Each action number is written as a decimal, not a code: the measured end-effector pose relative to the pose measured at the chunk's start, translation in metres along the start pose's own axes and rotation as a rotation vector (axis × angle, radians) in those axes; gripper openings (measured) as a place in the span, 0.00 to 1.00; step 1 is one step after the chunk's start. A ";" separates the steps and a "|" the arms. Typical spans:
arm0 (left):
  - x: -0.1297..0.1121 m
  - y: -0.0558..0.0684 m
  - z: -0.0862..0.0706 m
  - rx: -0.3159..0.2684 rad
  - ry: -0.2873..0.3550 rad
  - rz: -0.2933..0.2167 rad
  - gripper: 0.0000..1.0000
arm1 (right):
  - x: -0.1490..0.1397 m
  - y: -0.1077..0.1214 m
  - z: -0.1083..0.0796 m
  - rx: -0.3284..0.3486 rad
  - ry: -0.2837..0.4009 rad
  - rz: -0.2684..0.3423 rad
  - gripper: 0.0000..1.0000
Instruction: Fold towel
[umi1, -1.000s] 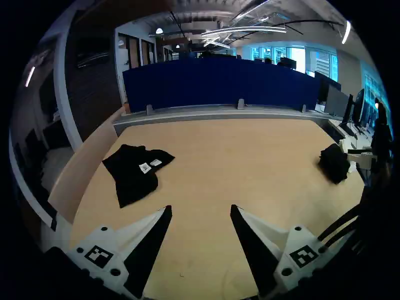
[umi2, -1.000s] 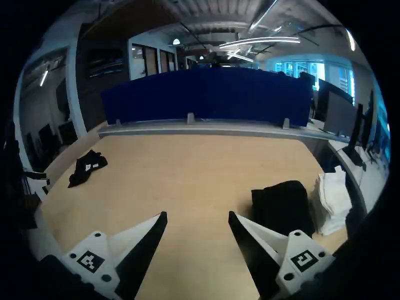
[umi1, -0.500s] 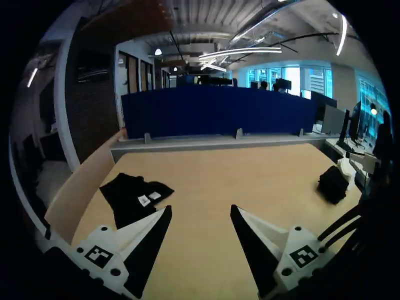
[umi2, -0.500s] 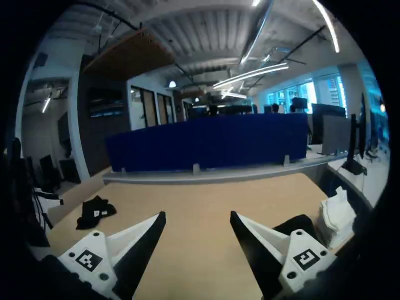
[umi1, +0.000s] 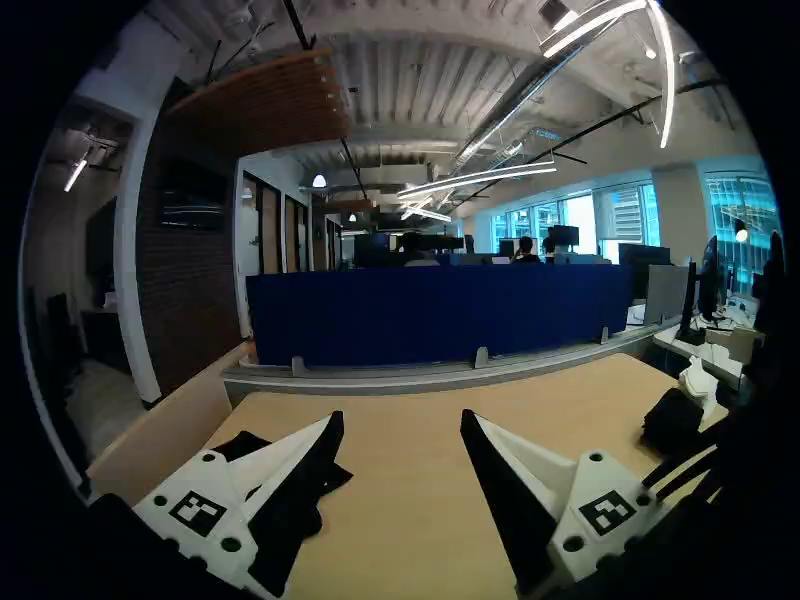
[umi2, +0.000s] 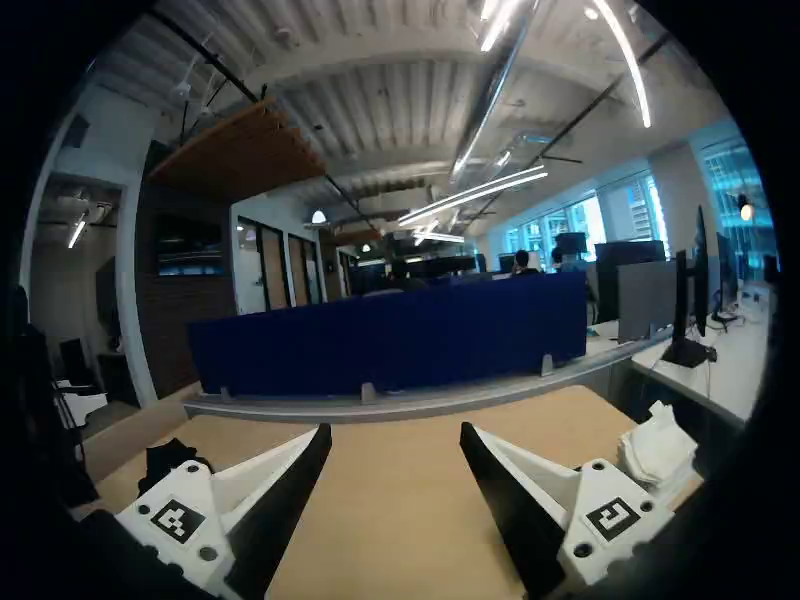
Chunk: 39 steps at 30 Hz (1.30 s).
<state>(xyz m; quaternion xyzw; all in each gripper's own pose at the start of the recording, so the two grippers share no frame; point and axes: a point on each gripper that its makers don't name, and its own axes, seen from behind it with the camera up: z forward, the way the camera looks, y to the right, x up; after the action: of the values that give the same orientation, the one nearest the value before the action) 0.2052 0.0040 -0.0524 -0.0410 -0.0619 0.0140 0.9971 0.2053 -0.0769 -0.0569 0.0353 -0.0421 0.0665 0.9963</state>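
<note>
Black towel (umi1: 238, 444): dark cloth, crumpled and unfolded, lying flat on the worktop (umi1: 420, 480) near its left edge. It is mostly hidden behind the left finger of the left gripper (umi1: 401, 415). In the right gripper view it is a small rumpled heap (umi2: 165, 458) at the far left. Its long axis and heading cannot be told.

Left gripper: fingers spread wide, nothing between them, raised above the worktop.

Right gripper (umi2: 395, 428): fingers spread wide, holding nothing, raised above the worktop.

Folded black pile (umi1: 672, 420): compact, at the right edge of the worktop, well apart from the black towel.

White stack (umi2: 655, 450): folded cloths, just beside the folded black pile.

Blue partition (umi1: 440, 315): runs along the far edge of the worktop.
</note>
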 end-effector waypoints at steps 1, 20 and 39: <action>0.004 -0.001 0.002 0.001 0.014 0.000 0.86 | 0.003 0.002 0.001 -0.010 0.007 -0.007 1.00; 0.043 -0.017 0.025 0.030 0.147 -0.001 0.86 | 0.036 0.008 0.012 -0.062 0.074 -0.100 1.00; -0.040 -0.020 0.039 0.058 0.155 0.054 0.86 | 0.024 -0.004 0.029 -0.068 0.040 -0.165 1.00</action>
<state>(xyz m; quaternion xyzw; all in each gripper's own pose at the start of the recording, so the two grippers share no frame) 0.1615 -0.0140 -0.0165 -0.0145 0.0169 0.0397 0.9990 0.2274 -0.0801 -0.0267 0.0033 -0.0215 -0.0167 0.9996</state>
